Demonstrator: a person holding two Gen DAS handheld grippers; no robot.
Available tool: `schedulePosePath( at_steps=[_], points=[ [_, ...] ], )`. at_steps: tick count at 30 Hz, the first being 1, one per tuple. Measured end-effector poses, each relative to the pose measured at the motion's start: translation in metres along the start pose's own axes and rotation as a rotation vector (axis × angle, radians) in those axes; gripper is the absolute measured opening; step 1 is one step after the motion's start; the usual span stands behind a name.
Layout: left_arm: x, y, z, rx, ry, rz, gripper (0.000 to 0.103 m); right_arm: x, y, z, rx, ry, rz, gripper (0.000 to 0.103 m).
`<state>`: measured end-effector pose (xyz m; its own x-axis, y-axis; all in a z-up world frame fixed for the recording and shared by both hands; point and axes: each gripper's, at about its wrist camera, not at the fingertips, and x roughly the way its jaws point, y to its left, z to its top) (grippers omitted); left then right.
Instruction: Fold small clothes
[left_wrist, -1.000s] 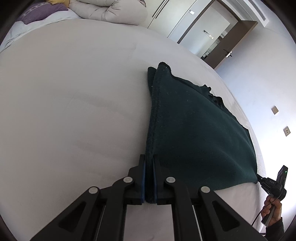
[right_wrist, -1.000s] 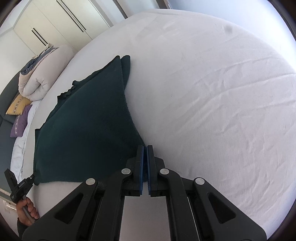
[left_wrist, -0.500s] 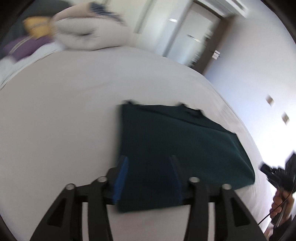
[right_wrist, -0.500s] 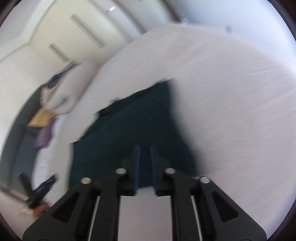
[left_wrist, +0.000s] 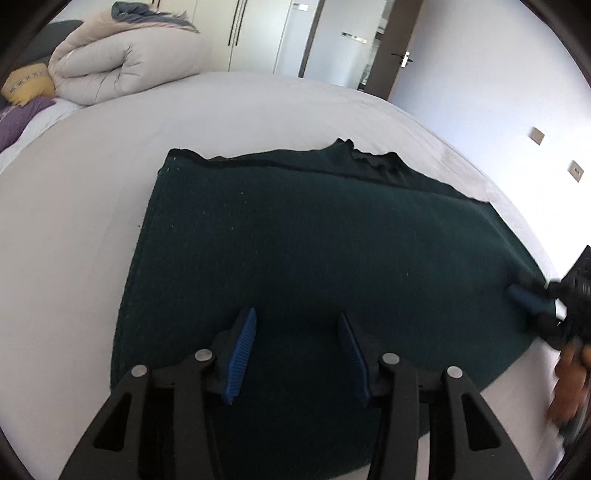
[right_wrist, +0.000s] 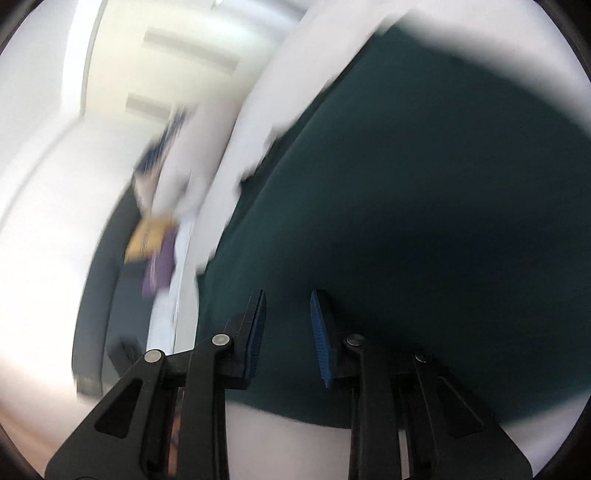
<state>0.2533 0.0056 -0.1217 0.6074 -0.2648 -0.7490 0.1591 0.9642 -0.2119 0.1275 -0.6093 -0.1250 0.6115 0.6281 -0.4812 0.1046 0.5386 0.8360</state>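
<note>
A dark green knitted garment (left_wrist: 314, 240) lies folded flat on the white bed (left_wrist: 74, 221). My left gripper (left_wrist: 297, 325) is open and empty, just above the garment's near edge. My right gripper (right_wrist: 288, 306) is open and empty, over the same garment (right_wrist: 424, 203); that view is heavily blurred. In the left wrist view the right gripper (left_wrist: 532, 299) shows at the garment's right corner, with the hand that holds it.
A rolled beige duvet (left_wrist: 125, 62) and yellow and purple pillows (left_wrist: 26, 92) lie at the head of the bed. Wardrobe doors (left_wrist: 258, 33) and a dark door (left_wrist: 391, 55) stand behind. The bed's right edge is near the wall.
Both grippers were shut on the garment's corners a second ago; both have opened and let go. The garment now lies flat, and both cameras have swung over it.
</note>
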Motion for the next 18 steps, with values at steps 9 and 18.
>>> schedulePosePath(
  at_steps=[9,18],
  points=[
    [0.005,-0.018,-0.009,0.055,-0.013,0.061,0.050,-0.117,-0.033,0.017,0.171,-0.362,-0.129,0.026],
    [0.007,-0.019,-0.010,0.066,-0.012,0.072,0.051,0.069,0.098,0.003,-0.100,0.058,0.014,0.027]
  ],
)
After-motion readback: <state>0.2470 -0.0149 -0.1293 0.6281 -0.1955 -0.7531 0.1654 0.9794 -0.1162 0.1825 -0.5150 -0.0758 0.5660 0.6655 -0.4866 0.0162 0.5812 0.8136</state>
